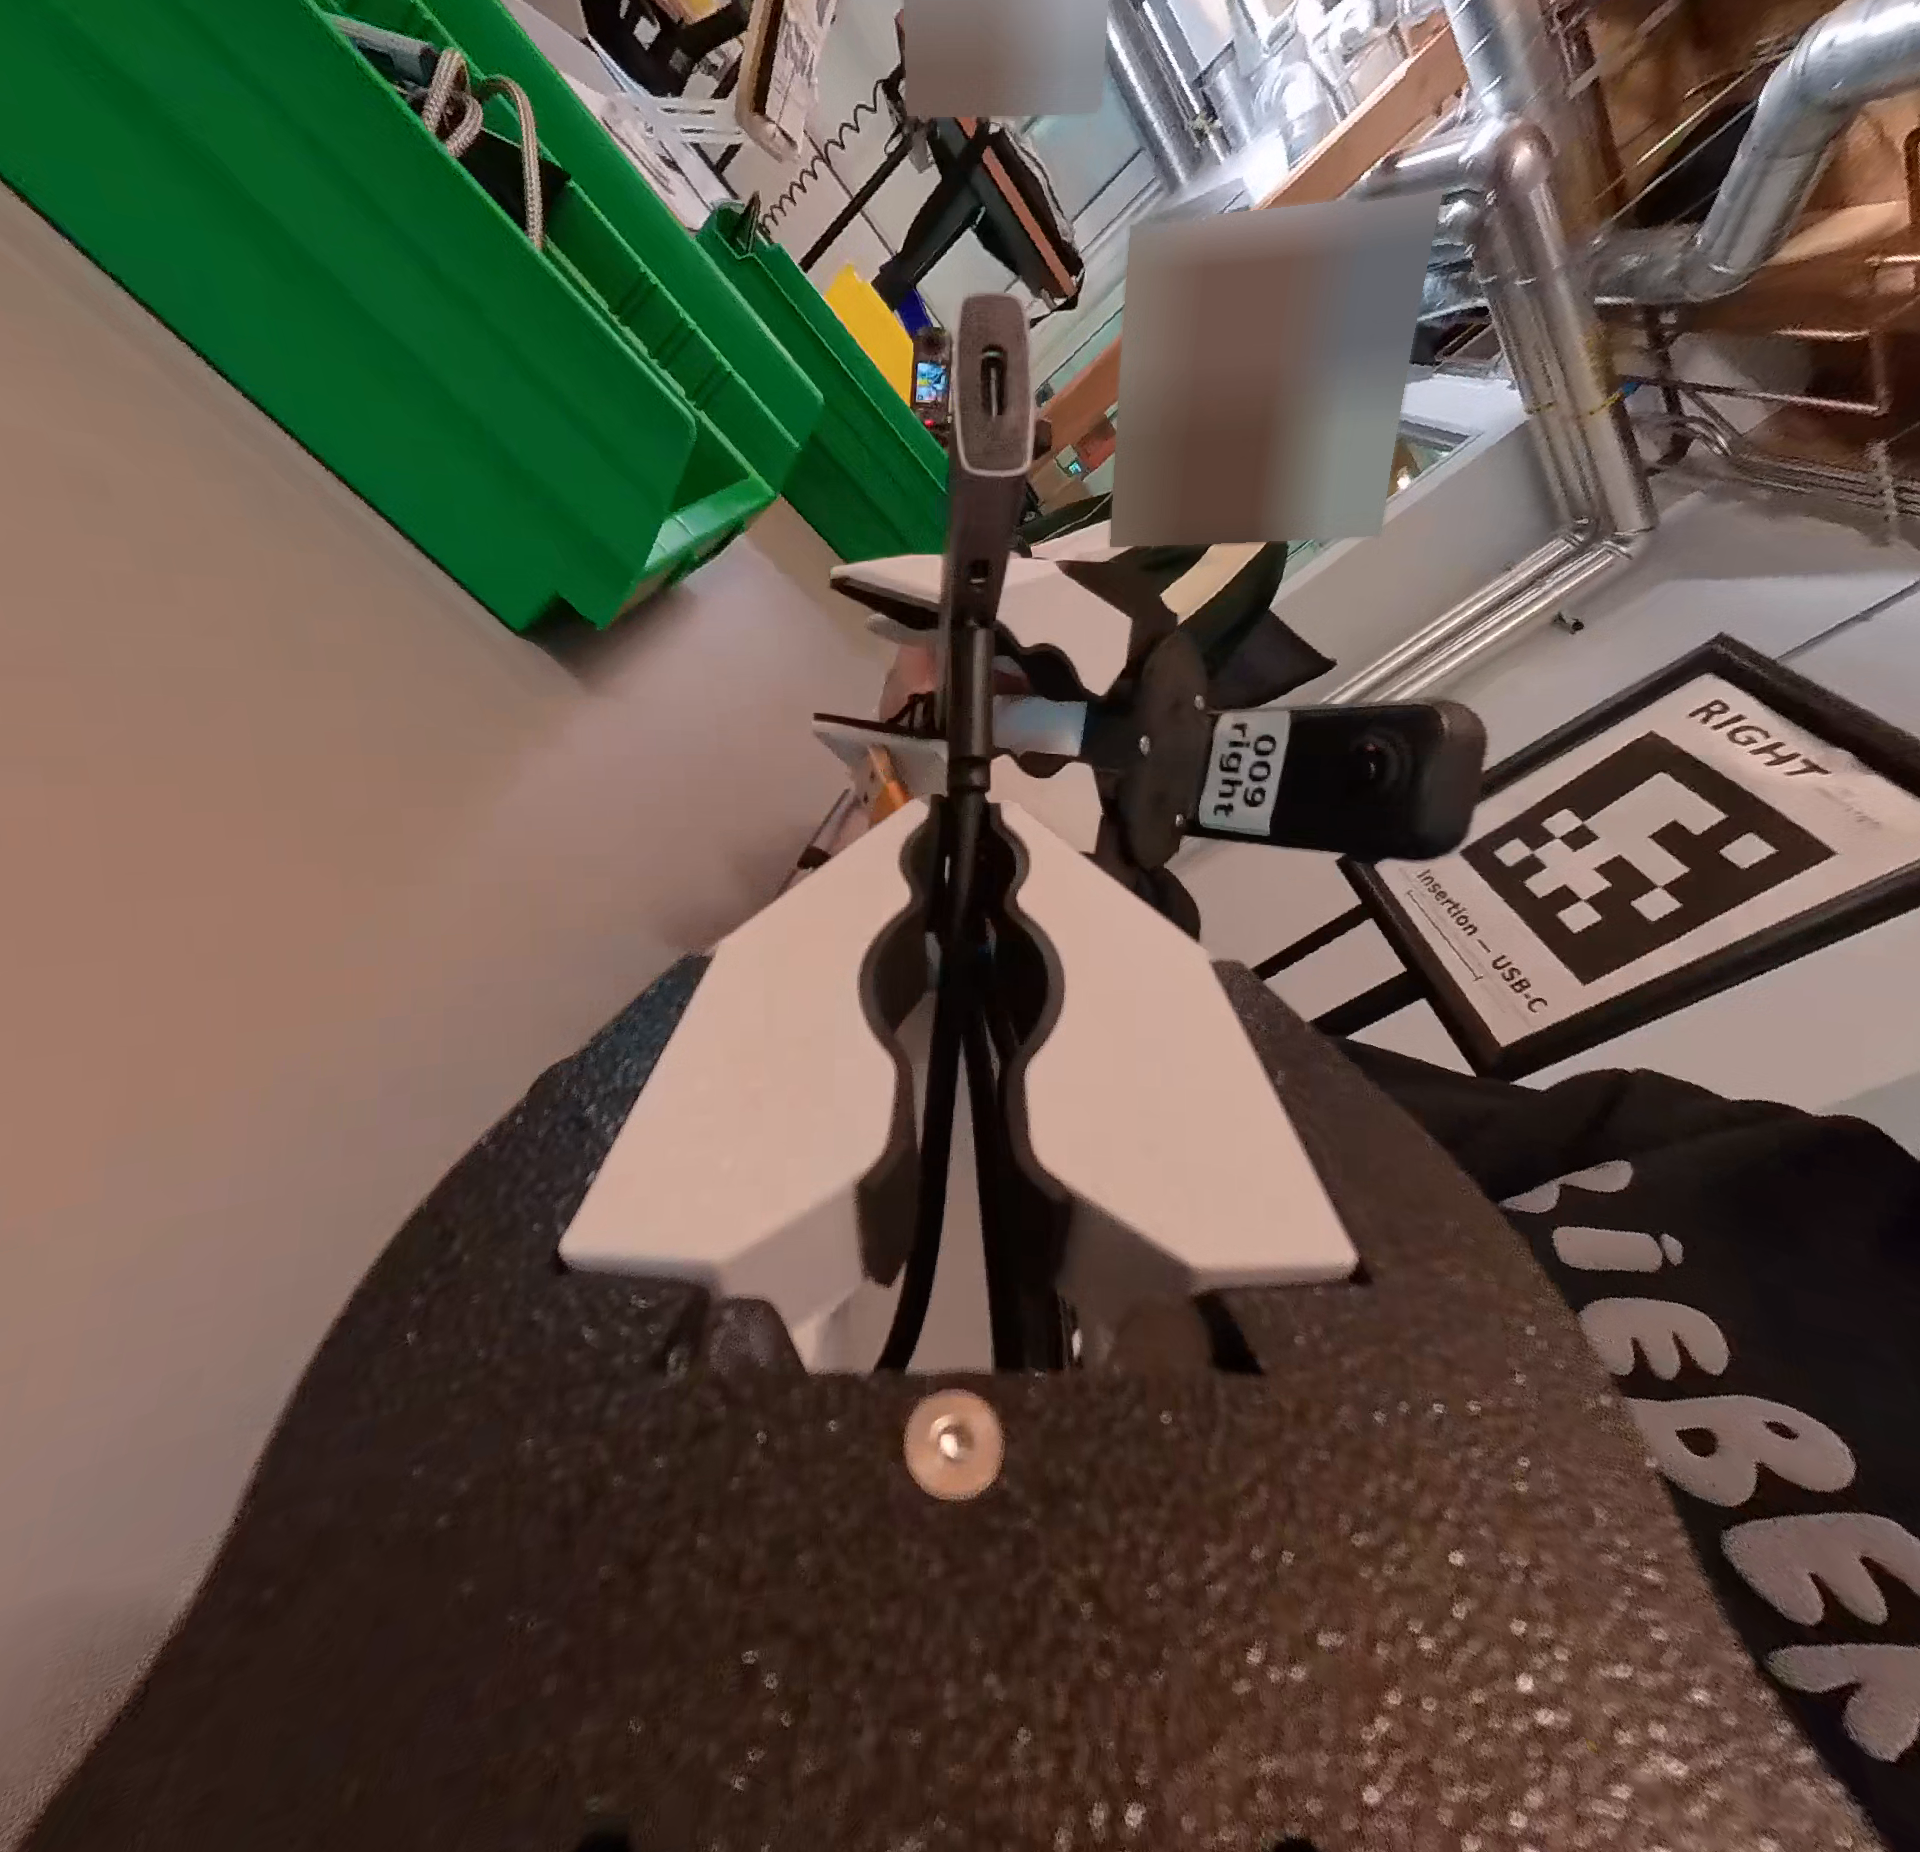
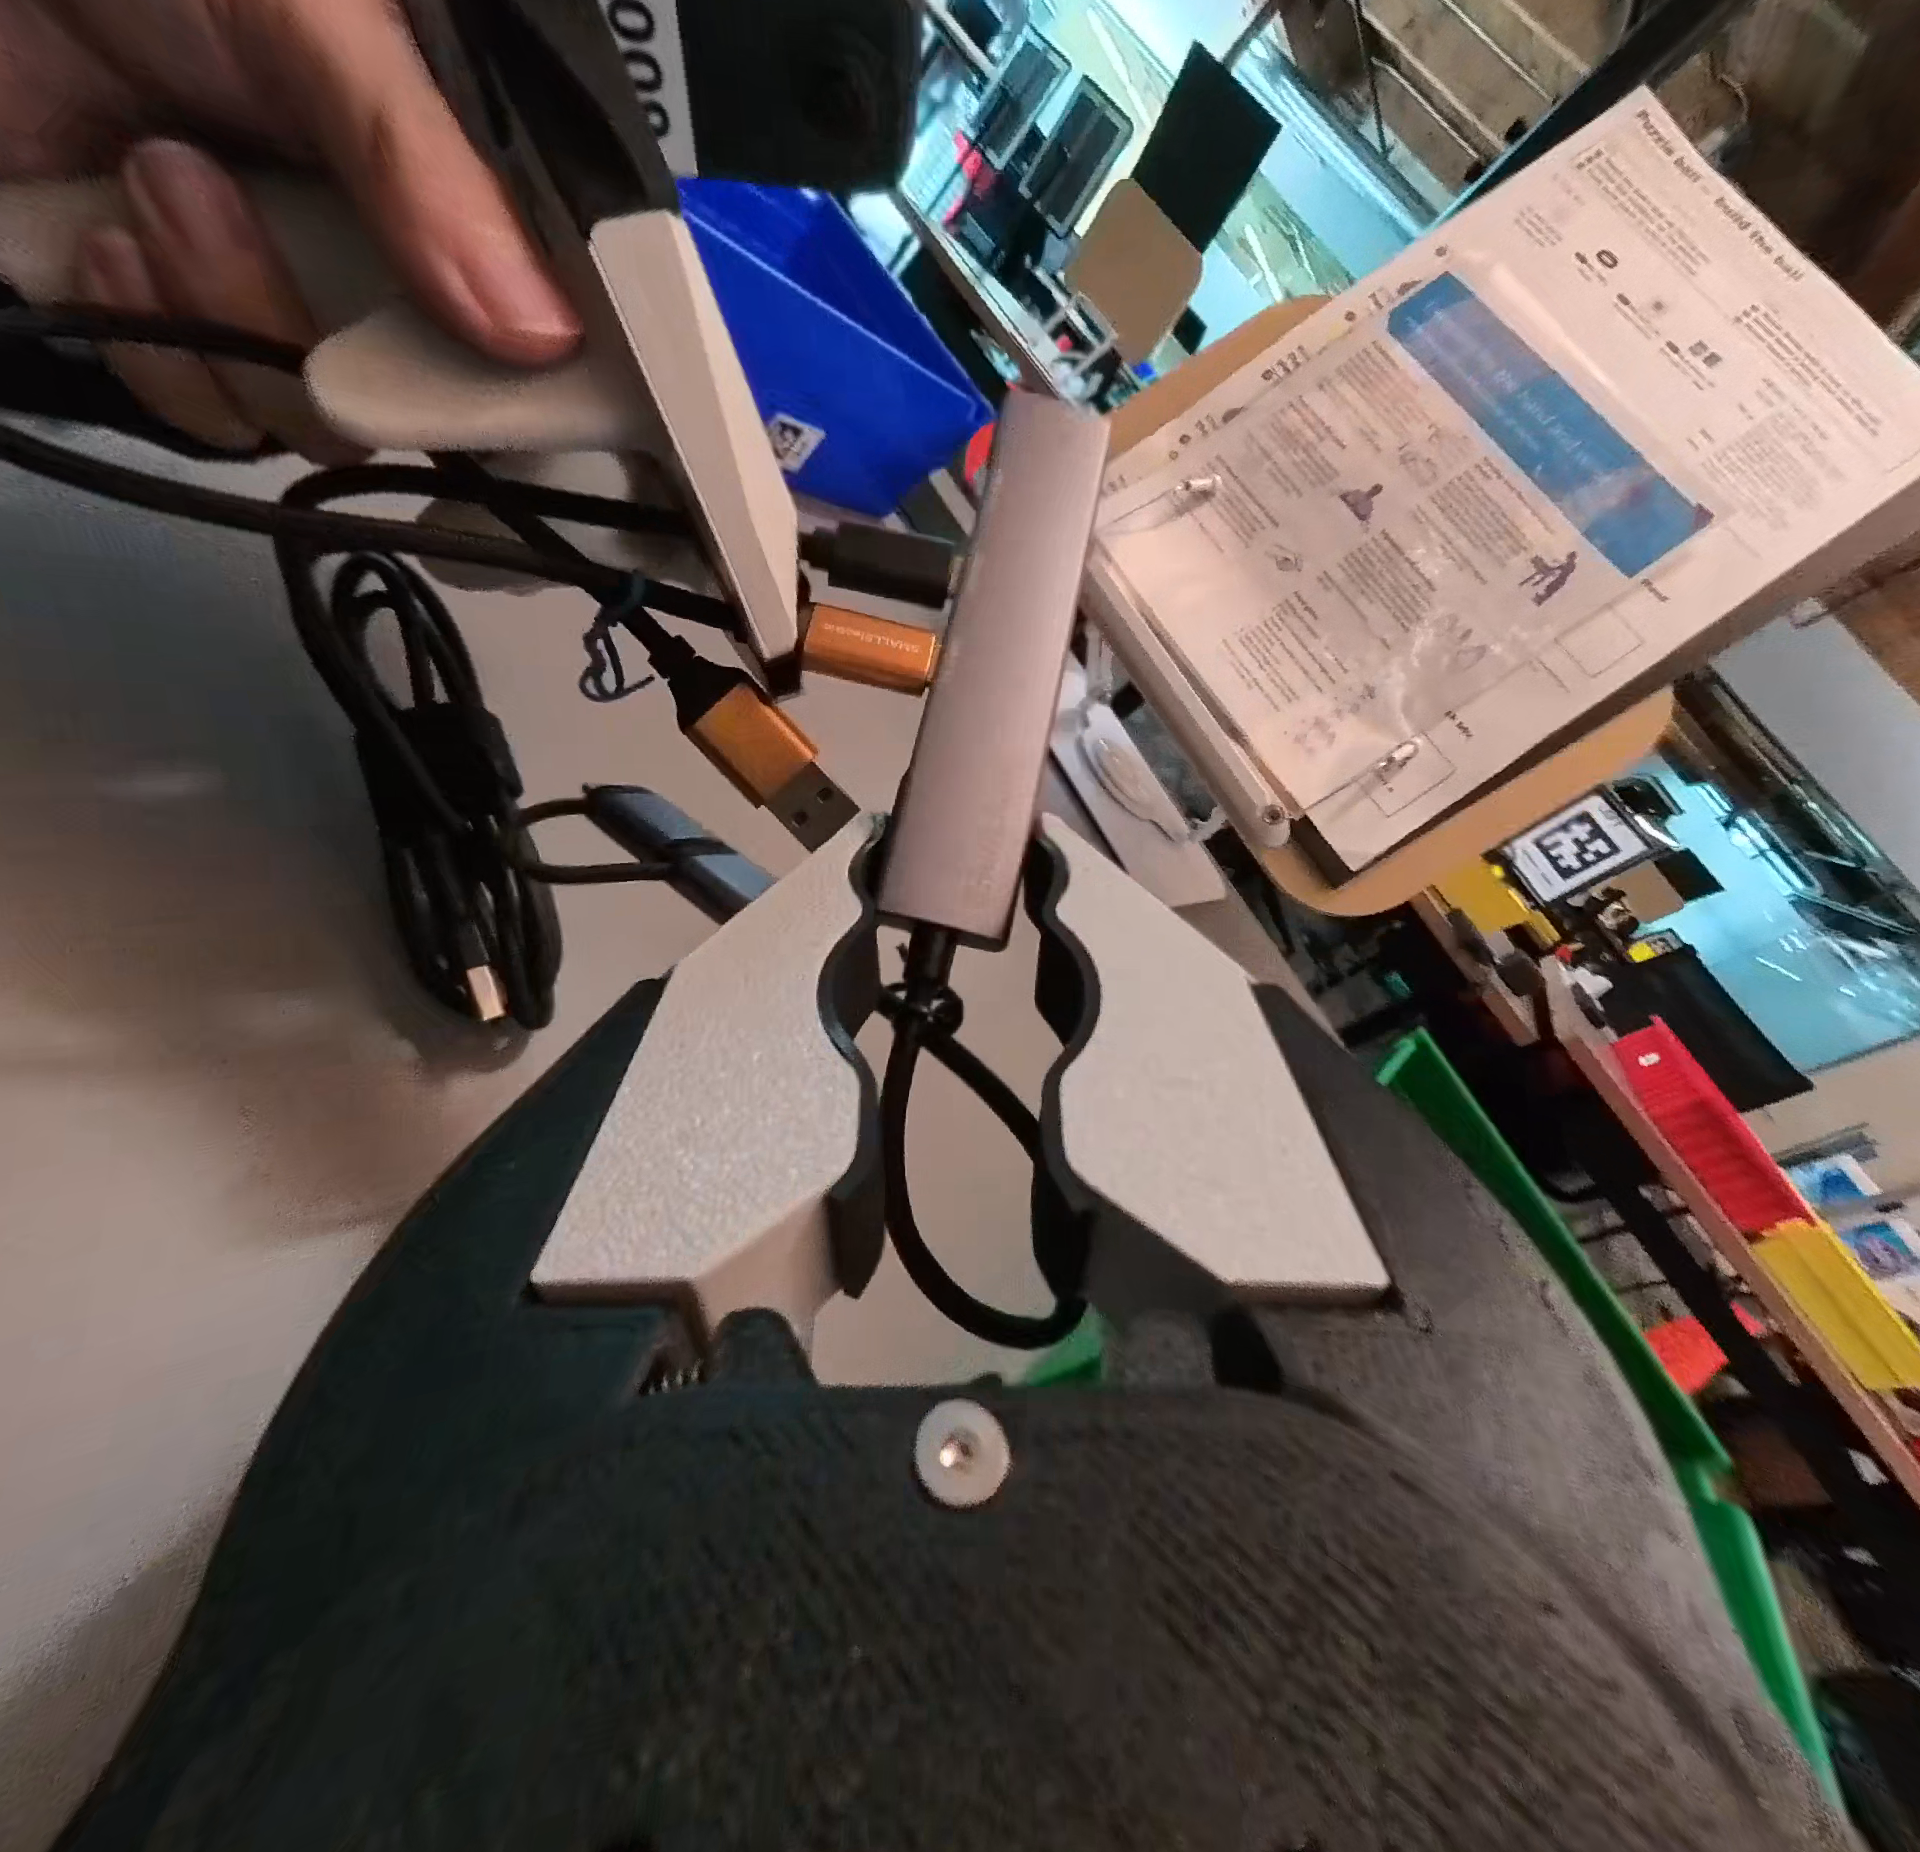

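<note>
The right gripper (image 2: 951, 857) has its jaws clenched on the bottom end of the grey hub (image 2: 997, 659), a long thin bar. The bar points up and away from those jaws and leans a little to the right, held up in the air above the table (image 2: 156, 763). A short black loop of cord (image 2: 966, 1179) hangs from its bottom end, between the jaws. The left gripper (image 1: 966, 815) comes in from the side, held by a hand (image 2: 260, 140). Its jaws are clenched on a black plug (image 1: 971, 659) and its cords. The plug points straight ahead at the hub's long side, so plug and bar cross each other. The plug's tip is right at the hub, but I cannot tell if it is in a hole. The left gripper is the one nearer to the plug, and the right is the one on the hub. Counting: one hub, two grippers, one black plug, two orange plugs. One orange plug (image 2: 873, 649) touches the hub's side. The other orange plug (image 2: 769, 753) hangs free just below it. One bundle of black cord (image 2: 447, 815) lies on the table, and one blue bin (image 2: 831, 348) stands behind.
</note>
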Available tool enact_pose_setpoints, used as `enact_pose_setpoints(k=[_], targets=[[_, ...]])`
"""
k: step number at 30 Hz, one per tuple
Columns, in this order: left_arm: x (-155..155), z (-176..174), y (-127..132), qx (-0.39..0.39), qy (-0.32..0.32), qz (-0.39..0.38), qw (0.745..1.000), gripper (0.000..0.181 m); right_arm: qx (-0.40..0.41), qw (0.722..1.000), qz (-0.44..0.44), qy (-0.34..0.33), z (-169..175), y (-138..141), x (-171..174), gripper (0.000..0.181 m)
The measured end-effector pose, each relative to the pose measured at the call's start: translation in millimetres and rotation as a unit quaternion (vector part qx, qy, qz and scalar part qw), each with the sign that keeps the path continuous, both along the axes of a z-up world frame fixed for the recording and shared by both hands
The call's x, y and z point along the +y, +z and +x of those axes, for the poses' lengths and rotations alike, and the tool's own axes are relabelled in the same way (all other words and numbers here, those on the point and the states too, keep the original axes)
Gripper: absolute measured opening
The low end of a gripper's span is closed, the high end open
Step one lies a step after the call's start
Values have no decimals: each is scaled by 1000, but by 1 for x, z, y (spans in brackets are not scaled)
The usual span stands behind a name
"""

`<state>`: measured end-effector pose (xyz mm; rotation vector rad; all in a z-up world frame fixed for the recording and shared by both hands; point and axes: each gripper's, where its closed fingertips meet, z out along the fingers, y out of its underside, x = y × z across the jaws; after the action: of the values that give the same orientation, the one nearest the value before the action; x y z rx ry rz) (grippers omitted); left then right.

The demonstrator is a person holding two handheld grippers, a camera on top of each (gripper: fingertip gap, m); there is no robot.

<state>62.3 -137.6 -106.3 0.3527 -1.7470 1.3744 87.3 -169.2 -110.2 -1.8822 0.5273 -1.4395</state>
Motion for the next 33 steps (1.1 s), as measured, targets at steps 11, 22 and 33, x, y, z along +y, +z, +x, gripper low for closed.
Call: enact_pose_setpoints(k=[11, 22, 33], targets=[[31, 6, 6, -484, -16, -53, 873, 43, 200, 946, 170, 188, -45, -24, 16, 23], [30, -19, -12, -497, -84, -76, 861, 25, 243, 911, 183, 279, -61, -36, 46, 23], [39, -33, -28, -466, -94, -69, 877, 21, 264, 889, 188, 324, -67, -46, 61, 23]])
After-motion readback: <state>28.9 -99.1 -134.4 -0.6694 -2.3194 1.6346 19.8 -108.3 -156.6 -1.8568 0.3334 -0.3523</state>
